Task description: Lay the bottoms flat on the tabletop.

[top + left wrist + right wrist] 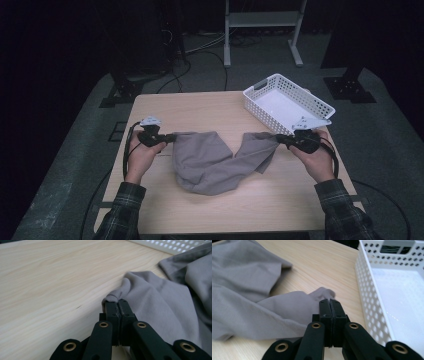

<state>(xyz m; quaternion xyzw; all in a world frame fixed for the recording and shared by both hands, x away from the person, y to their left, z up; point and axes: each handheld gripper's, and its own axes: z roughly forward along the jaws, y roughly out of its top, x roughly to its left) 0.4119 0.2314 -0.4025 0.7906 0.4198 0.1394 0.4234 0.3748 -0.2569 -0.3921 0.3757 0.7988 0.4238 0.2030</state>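
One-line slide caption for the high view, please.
Both claws, left and right, pinch a crumpled grey cloth beside a white perforated plastic basket.

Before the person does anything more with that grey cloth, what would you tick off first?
1. Left gripper shut on a corner of the grey cloth: ok.
2. Right gripper shut on the opposite end of the cloth: ok.
3. Cloth spread flat: not ok, it sags in a bunched U between the grippers.
4. Cloth clear of the white basket: ok, it lies beside the basket.
5. Basket empty: ok.
6. Cloth layers each grip holds, one or several: cannot tell.
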